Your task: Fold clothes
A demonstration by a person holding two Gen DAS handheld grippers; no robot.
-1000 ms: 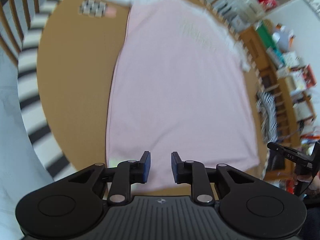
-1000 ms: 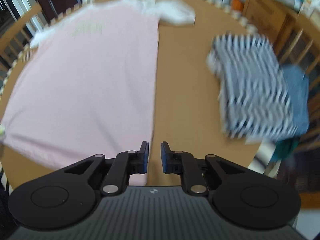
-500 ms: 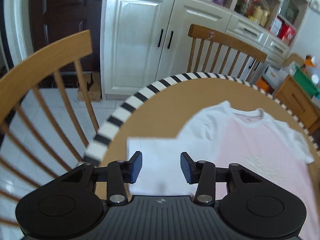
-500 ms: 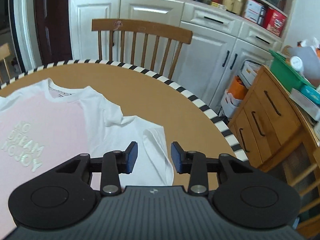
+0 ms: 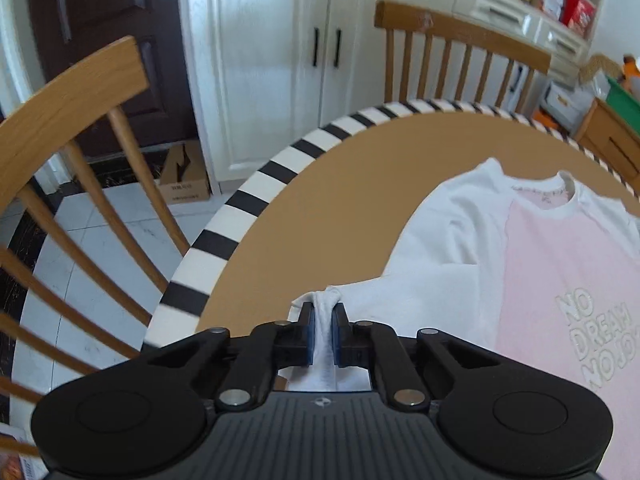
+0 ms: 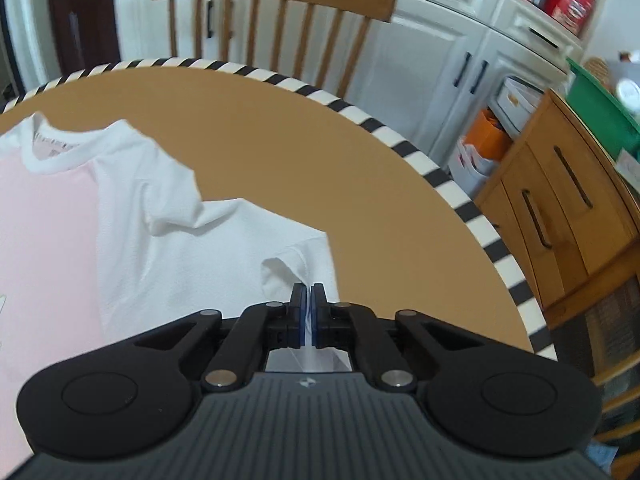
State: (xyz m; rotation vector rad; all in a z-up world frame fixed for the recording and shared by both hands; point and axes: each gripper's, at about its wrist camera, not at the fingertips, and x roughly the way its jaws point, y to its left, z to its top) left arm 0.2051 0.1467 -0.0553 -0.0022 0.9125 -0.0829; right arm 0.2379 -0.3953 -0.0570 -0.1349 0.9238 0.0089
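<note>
Shirt (image 5: pixel 540 280) flat on the table (image 5: pixel 340 184), collar toward the far edge — left gripper (image 5: pixel 323 334) closing, pads already pinching its sleeve (image 5: pixel 432 276), right gripper (image 6: pixel 307 320) clamped on the other sleeve (image 6: pixel 224 248) — body lies between them, so both folds go inward.

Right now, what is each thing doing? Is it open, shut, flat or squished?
Left gripper: closing, its pads pinching a bunched white sleeve.
Right gripper: shut on the other sleeve's edge.
T-shirt: spread face up on the table, unfolded, print showing.
Right-hand sleeve: wrinkled, partly folded over.
Cupboard doors: shut.
Wooden drawers: shut.
Chairs: upright at the table, nobody sitting.
</note>
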